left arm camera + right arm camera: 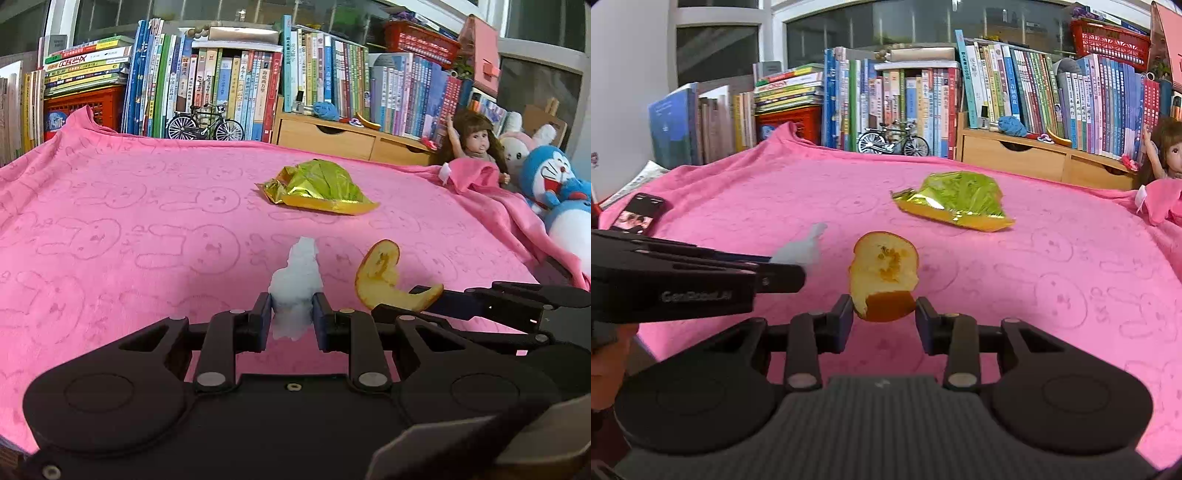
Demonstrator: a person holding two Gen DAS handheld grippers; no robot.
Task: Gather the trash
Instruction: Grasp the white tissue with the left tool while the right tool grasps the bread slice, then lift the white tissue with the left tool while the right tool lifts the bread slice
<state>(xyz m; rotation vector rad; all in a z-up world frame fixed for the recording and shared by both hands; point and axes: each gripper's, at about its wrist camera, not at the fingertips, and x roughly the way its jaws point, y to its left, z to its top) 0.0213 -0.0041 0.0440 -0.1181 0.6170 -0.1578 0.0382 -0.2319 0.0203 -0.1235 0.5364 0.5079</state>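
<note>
The left hand-held gripper [291, 314] pinches a white tissue wad [295, 280], long axis toward twelve o'clock; the right hand-held gripper [884, 314] pinches an orange peel [882, 273] standing upright; a gold-green wrapper [955, 201] lies on the pink tabletop [1071, 277] at one o'clock.

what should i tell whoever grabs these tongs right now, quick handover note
Left tongs: shut on the white crumpled tissue, lifted off the pink blanket.
Right tongs: shut on the orange peel, also off the blanket.
Left on the blanket: the green-gold snack wrapper, farther back, towards the books.
Done: two pieces picked up. Left: drop both in a bin (none in view), then fetch the wrapper.
</note>
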